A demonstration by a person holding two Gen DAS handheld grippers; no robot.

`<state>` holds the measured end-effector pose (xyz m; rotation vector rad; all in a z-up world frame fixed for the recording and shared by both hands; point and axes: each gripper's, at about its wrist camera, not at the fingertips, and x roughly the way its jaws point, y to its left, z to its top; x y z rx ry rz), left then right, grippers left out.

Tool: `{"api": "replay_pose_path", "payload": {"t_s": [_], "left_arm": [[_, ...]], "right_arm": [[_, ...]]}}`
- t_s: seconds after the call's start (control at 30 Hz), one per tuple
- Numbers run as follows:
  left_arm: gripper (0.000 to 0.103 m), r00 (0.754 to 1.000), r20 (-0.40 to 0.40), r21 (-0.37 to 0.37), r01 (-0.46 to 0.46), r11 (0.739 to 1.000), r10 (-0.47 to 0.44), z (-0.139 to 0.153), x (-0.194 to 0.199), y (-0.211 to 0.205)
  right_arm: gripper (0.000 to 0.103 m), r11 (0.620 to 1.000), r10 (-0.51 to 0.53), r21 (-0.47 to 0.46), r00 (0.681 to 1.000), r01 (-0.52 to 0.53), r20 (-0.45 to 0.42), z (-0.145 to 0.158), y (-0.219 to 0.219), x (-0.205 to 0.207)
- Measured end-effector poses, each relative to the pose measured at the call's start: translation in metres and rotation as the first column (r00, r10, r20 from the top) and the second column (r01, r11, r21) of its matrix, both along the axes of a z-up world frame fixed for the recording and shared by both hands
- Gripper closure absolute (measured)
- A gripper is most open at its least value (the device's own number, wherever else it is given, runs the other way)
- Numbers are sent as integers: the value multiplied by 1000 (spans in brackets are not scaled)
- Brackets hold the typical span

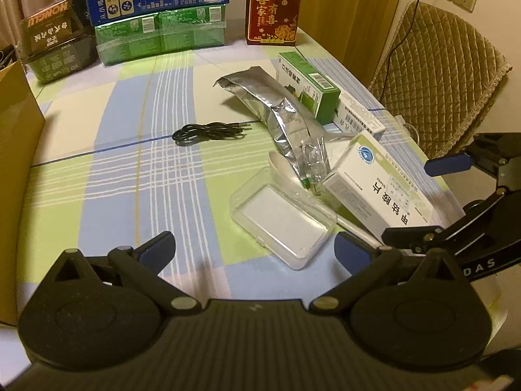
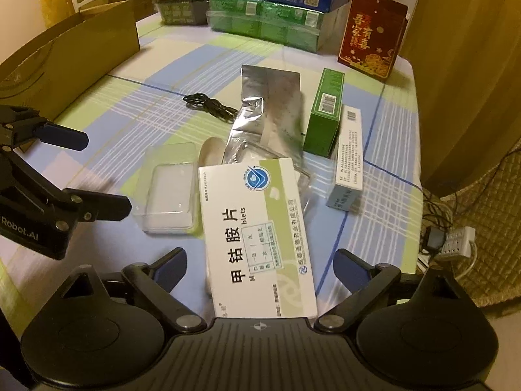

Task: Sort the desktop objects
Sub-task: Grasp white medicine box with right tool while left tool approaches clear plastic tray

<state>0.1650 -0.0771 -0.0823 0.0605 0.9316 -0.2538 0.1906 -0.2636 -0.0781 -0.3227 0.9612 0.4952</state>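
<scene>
A large white medicine box [image 2: 257, 238] lies on the checked tablecloth between the open jaws of my right gripper [image 2: 260, 268]; it also shows in the left wrist view [image 1: 381, 189]. A clear plastic case [image 1: 281, 216] lies just ahead of my open, empty left gripper [image 1: 255, 249], and shows in the right wrist view [image 2: 171, 192]. Further back lie a silver foil pouch [image 1: 273, 104], a black cable [image 1: 210, 130], a green box [image 1: 309, 86], a narrow white box [image 2: 350, 156] and a white spoon [image 1: 283, 171].
A brown cardboard box [image 2: 71, 55] stands at the table's left. Stacked green, blue and black cartons [image 1: 159, 16] and a red box [image 1: 273, 9] line the back edge. A padded chair [image 1: 443, 75] stands right of the table. A power strip [image 2: 456, 242] lies on the floor.
</scene>
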Motion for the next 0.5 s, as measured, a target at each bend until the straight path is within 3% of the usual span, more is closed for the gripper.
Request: {"api": "replay_pose_path", "payload": {"t_s": [0.17, 0.27, 0.5], "left_arm": [[1, 1000, -2, -4, 4, 1000, -4, -3, 6, -3], [1, 1000, -7, -8, 7, 1000, -7, -6, 9, -5], [1, 1000, -24, -57, 1, 998, -2, -13, 21, -11]], "right_arm": [[17, 1000, 17, -1, 1000, -17, -14, -6, 2, 6], [33, 1000, 24, -13, 1000, -24, -19, -10, 3, 8], [33, 1000, 3, -6, 1000, -3, -22, -10, -7, 2]]}}
